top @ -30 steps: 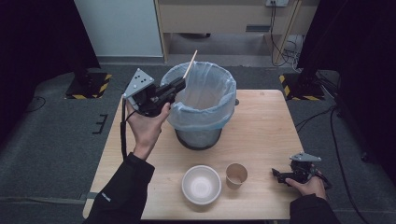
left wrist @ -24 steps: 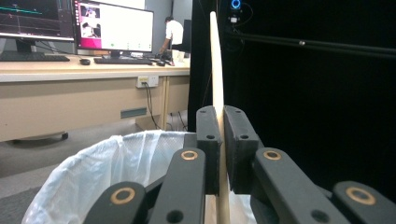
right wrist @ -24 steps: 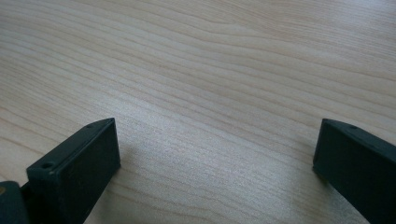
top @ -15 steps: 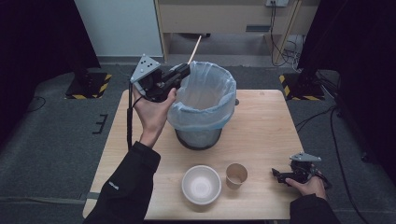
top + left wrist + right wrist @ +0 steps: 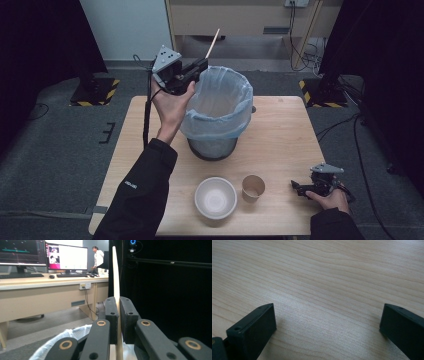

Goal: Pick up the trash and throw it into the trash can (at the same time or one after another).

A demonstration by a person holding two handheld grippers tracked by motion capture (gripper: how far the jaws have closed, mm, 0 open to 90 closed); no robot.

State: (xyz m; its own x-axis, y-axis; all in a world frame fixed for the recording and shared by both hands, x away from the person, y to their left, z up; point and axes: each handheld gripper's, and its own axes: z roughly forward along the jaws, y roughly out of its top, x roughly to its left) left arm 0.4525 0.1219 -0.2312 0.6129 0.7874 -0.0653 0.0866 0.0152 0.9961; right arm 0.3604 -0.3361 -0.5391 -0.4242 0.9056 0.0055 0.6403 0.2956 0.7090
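My left gripper [image 5: 202, 64] is raised over the left rim of the bin [image 5: 217, 111], shut on a thin wooden stick [image 5: 213, 42] that points up and away. In the left gripper view the stick [image 5: 115, 275] stands pinched between the two jaws, my left gripper [image 5: 118, 306] above the bin's white liner [image 5: 62, 340]. The bin is a dark basket lined with a pale blue bag, at the table's middle. My right gripper [image 5: 296, 186] rests low at the table's front right, open. The right gripper view has my right gripper [image 5: 328, 320] wide apart over bare wood.
A white bowl [image 5: 215, 199] and a brown paper cup [image 5: 253, 187] stand near the front edge of the wooden table [image 5: 285, 135]. Beyond the table are a desk, cables and dark stands on the floor. A person stands far off by monitors in the left gripper view.
My left gripper has risen and moved away toward the bin's far left rim, carrying the stick. The right gripper has stayed in place.
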